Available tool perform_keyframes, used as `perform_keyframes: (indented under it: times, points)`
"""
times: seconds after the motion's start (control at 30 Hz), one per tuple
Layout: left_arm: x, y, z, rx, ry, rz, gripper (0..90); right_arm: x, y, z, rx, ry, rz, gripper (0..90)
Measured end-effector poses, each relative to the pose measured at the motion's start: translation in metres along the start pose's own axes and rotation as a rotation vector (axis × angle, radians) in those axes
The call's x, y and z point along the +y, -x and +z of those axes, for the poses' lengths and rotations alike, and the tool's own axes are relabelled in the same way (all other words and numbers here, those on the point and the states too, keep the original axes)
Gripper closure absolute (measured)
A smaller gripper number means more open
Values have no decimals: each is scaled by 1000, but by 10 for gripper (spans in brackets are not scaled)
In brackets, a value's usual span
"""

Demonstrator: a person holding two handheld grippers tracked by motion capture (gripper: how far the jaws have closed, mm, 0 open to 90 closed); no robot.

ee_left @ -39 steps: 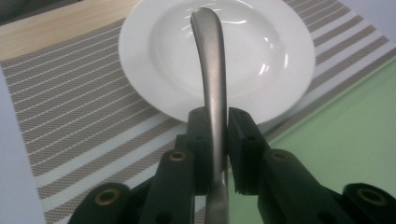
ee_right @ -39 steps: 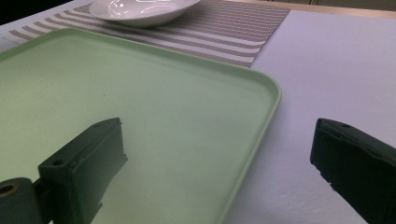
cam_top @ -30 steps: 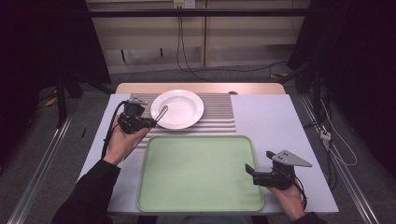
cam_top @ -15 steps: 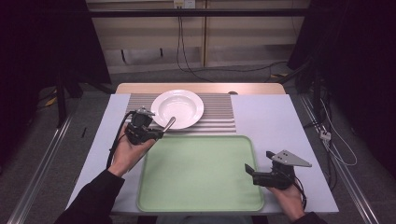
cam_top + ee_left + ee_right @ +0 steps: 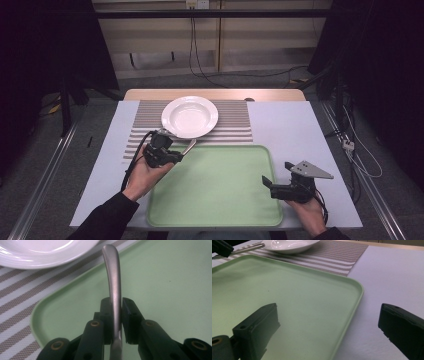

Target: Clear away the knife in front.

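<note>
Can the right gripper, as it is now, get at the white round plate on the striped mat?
Probably yes. The right gripper is open and holds nothing, and only the bare green plastic tray lies between it and the white round plate. The left gripper stays to one side.

A white plate [image 5: 189, 116] sits on a striped mat [image 5: 235, 125] at the far middle of the bench [image 5: 295, 125]. A green tray [image 5: 220, 185] lies toward the near edge. The left tongs [image 5: 175, 154] grip a metal utensil [image 5: 189, 146] over the tray's far-left corner, just below the plate. The right tongs [image 5: 266, 183] rest at the tray's near-right edge, jaws apart.
</note>
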State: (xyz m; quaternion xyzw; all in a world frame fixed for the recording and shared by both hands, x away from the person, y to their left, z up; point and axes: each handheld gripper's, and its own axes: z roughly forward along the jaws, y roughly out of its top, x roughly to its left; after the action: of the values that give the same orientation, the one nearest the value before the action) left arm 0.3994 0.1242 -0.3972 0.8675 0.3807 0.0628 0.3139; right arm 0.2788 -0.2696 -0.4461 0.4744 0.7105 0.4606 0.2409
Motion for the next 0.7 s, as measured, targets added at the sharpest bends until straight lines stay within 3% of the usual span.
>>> perform_keyframes:
  times: [0.3,0.7]
  points:
    - [-8,13,16,-34,-47,14,800,0,0,-1,2,0,-2,29]
    - [-19,16,35,-20,-79,-12,799,0,-1,-1,5,1,-4,29]
